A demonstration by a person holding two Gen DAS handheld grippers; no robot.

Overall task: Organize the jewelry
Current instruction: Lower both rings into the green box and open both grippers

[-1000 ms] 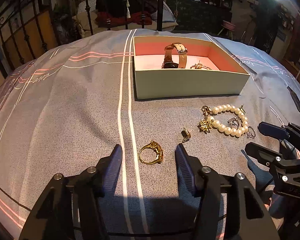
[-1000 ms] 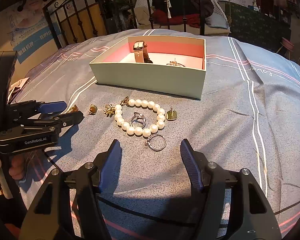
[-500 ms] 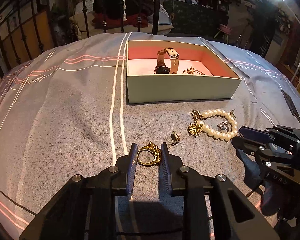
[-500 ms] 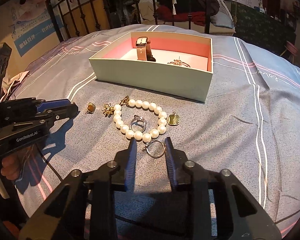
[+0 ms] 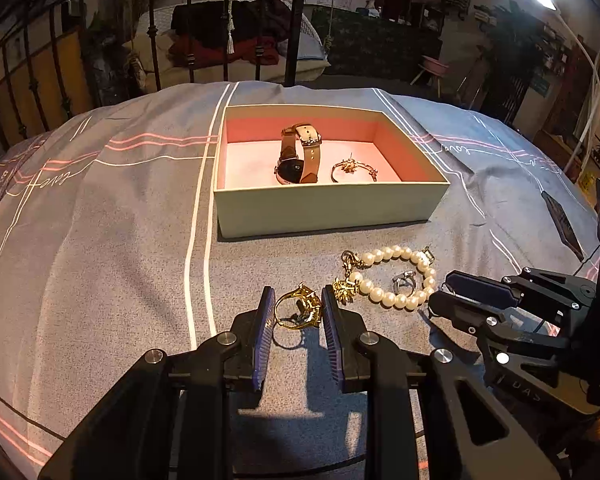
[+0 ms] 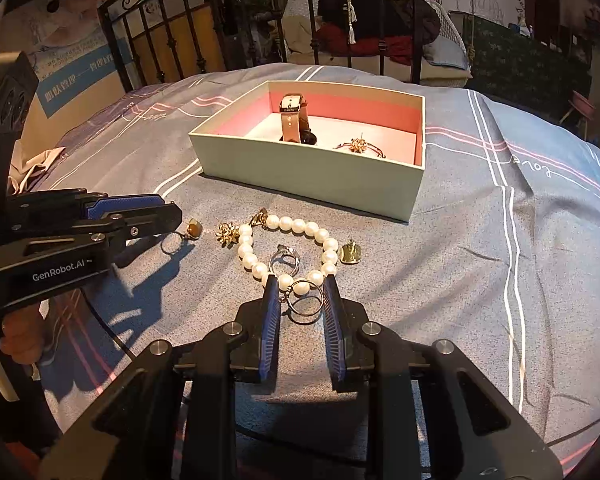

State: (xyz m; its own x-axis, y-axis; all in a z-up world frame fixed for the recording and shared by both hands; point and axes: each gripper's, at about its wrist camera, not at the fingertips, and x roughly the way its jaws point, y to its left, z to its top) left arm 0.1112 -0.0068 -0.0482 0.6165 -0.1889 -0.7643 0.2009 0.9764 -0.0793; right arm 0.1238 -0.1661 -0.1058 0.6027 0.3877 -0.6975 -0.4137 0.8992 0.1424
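Note:
My left gripper (image 5: pixel 296 300) is shut on a gold ring (image 5: pixel 310 305), held a little above the grey bedspread with its shadow underneath. My right gripper (image 6: pixel 300 288) is shut on a thin silver ring (image 6: pixel 305 314) just in front of the pearl bracelet (image 6: pixel 286 224). A second silver ring (image 6: pixel 285 258) lies inside the bracelet's loop. Beyond stands the pale green box (image 5: pixel 332 208) with a pink inside, holding a tan-strapped watch (image 5: pixel 296 160) and a gold piece (image 5: pixel 350 166). Each view shows the other gripper from the side: the right gripper (image 5: pixel 438 290) and the left gripper (image 6: pixel 172 208).
A gold flower charm (image 6: pixel 228 234), a small brown-stone piece (image 6: pixel 194 229) and a gold charm (image 6: pixel 350 254) lie around the bracelet. A black iron bed frame (image 5: pixel 228 20) rises behind the box. A hand (image 6: pixel 20 332) grips the left tool.
Both grippers went from wide open to shut, the left on the gold ring and the right on the silver ring. The left has risen slightly with its ring.

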